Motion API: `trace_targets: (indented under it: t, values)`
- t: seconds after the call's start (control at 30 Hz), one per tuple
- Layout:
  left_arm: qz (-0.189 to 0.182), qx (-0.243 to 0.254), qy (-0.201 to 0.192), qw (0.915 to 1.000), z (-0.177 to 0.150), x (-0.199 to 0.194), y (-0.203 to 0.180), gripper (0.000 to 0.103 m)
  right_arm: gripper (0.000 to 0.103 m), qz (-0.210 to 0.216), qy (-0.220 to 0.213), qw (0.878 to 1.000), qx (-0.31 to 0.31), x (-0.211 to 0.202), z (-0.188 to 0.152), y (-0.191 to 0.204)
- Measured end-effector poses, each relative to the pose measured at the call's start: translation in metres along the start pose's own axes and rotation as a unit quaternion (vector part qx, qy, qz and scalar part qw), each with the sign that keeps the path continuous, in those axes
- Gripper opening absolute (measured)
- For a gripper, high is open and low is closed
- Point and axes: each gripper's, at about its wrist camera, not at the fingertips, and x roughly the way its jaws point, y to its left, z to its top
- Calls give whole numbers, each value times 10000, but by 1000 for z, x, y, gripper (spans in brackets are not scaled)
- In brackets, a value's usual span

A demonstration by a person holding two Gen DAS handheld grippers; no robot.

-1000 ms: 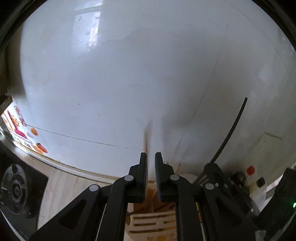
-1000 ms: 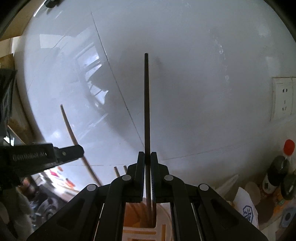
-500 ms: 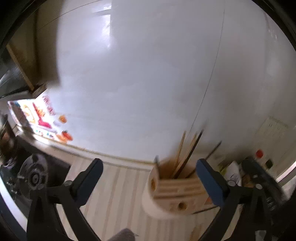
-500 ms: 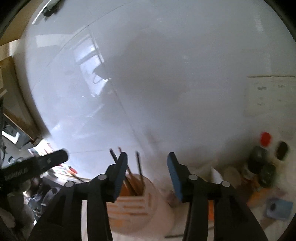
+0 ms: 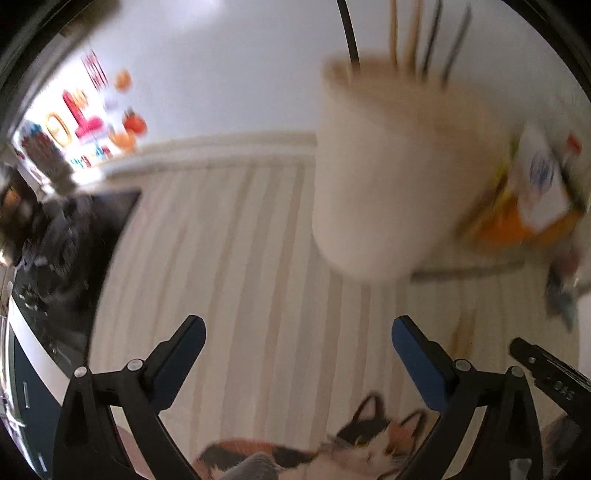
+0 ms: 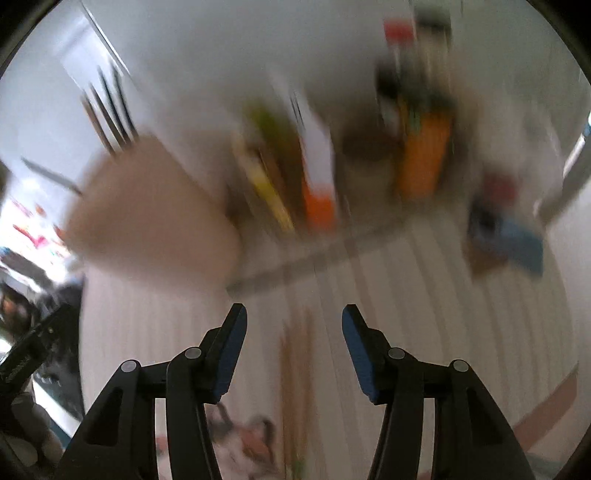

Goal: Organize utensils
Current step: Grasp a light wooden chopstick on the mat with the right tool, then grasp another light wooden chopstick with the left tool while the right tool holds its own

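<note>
On my left wrist view, the left gripper (image 5: pixel 298 341) has its fingers spread wide with nothing between them; the blue pads (image 5: pixel 181 363) face each other over the pale striped counter (image 5: pixel 236 258). Ahead of the fingers and a little to the right stands the holder (image 5: pixel 384 177), a cream cup, blurred. Chopsticks (image 5: pixel 413 33) stick up out of its mouth, some pale and some dark, upright or slightly leaning. Just right of the holder I see an orange and white packet (image 5: pixel 532 199), too smeared to read. Far left of the fingers is a dark stove (image 5: pixel 74 236), with colourful stickers (image 5: pixel 81 125) on the wall above it. Below the fingers, at the bottom edge, lies a cat picture (image 5: pixel 369 446). The tip of the right gripper (image 5: pixel 543 373) pokes in at the lower right.

On my right wrist view, the right gripper (image 6: pixel 293 323) is likewise parted and holds nothing, though less widely. The frame is heavily blurred. The holder (image 6: pixel 155 221) sits ahead and to the left of the fingers, dark chopsticks (image 6: pixel 110 110) rising from it. Ahead and to the right are packets and bottles (image 6: pixel 421 162), which I cannot make out singly. A dark stick (image 6: pixel 314 254) lies across the counter (image 6: pixel 443 332) ahead of the fingertips, apart from them.
</note>
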Motion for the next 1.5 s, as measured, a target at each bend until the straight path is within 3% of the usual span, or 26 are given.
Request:
trace_targets:
  t: [0.13, 0.27, 0.43, 0.57, 0.63, 0.67, 0.73, 0.83, 0.9, 1.03, 1.27, 1.37, 1.5]
  values:
    - [35, 208, 418, 9989, -24, 25, -12, 103, 47, -80, 859, 9961, 161, 53, -33, -15]
    - [124, 436, 653, 9968, -43, 39, -23, 103, 42, -208, 1199, 9925, 105, 81, -54, -14]
    - [205, 499, 789, 9954, -56, 47, -25, 103, 42, -90, 1183, 9928, -169, 82, -71, -6]
    - [210, 587, 781, 9950, -61, 46, -31, 103, 27, -565, 1305, 9880, -601, 93, -82, -5]
    - [187, 600, 793, 9949, -64, 46, -36, 103, 27, -847, 1320, 9853, -677, 93, -86, -13]
    - [173, 607, 801, 9948, -63, 47, -37, 103, 21, -889, 1307, 9854, -629, 92, -88, -20]
    - [146, 637, 851, 9942, -65, 48, -42, 103, 21, -911, 1325, 9859, -474, 90, -90, -37]
    - [-44, 699, 933, 9932, -68, 48, -53, 103, 21, -780, 1395, 9863, -406, 90, -90, -46]
    - [-365, 783, 1057, 9906, -72, 48, -71, 103, 8, -865, 1404, 9850, -514, 92, -90, -48]
    - [-681, 1112, 1168, 9846, -81, 50, -108, 103, 7, -1165, 1386, 9828, -353, 90, -89, -69]
    - [7, 1832, 1111, 9768, -96, 65, -145, 103, 7, -1364, 1418, 9804, 80, 79, -98, -125]
    - [-128, 1654, 1123, 9797, -95, 67, -134, 103, 7, -1389, 1404, 9800, 226, 75, -102, -142]
    - [20, 1492, 1148, 9821, -87, 70, -114, 100, 7, -1367, 1379, 9804, 337, 72, -108, -158]
